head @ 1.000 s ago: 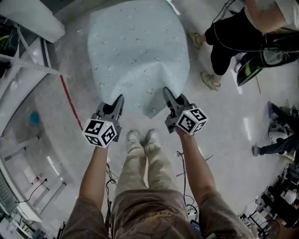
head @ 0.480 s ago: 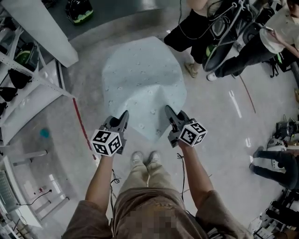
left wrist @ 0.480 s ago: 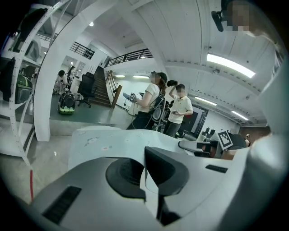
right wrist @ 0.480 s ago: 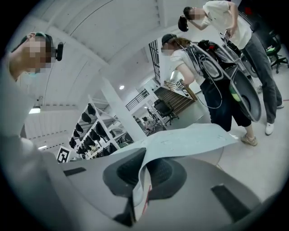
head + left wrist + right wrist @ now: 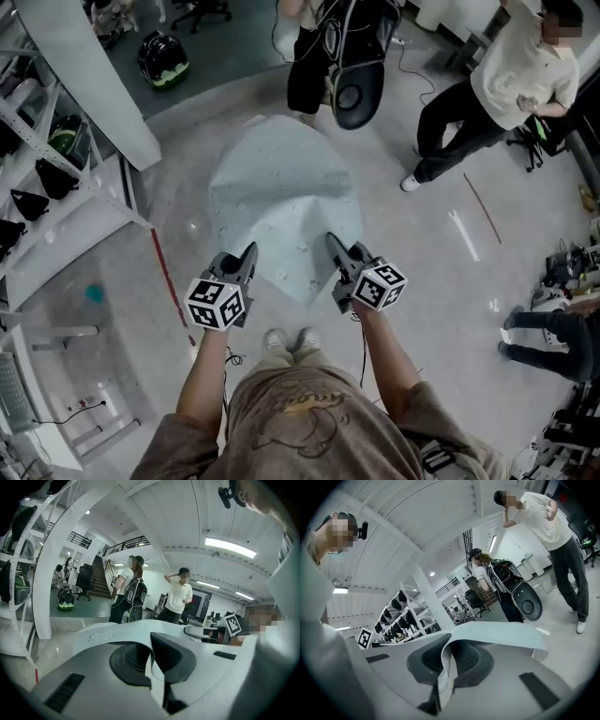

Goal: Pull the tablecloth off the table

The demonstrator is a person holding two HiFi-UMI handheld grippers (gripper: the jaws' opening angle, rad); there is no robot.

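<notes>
Pinching the pale blue, dotted fabric tablecloth [image 5: 281,197] at its near edge, I have the left tongs [image 5: 248,253] and right tongs [image 5: 332,242] both clamped on it. It spreads away beyond them, hem sagging between.

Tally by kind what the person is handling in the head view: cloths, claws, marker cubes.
Pale blue patterned fabric tablecloth: 1
Grey two-jaw claws: 2, the left claw and the right claw, each shut on the tablecloth's near edge
Black-and-white square-marker cubes: 2, left cube and right cube
Total: 5
</notes>
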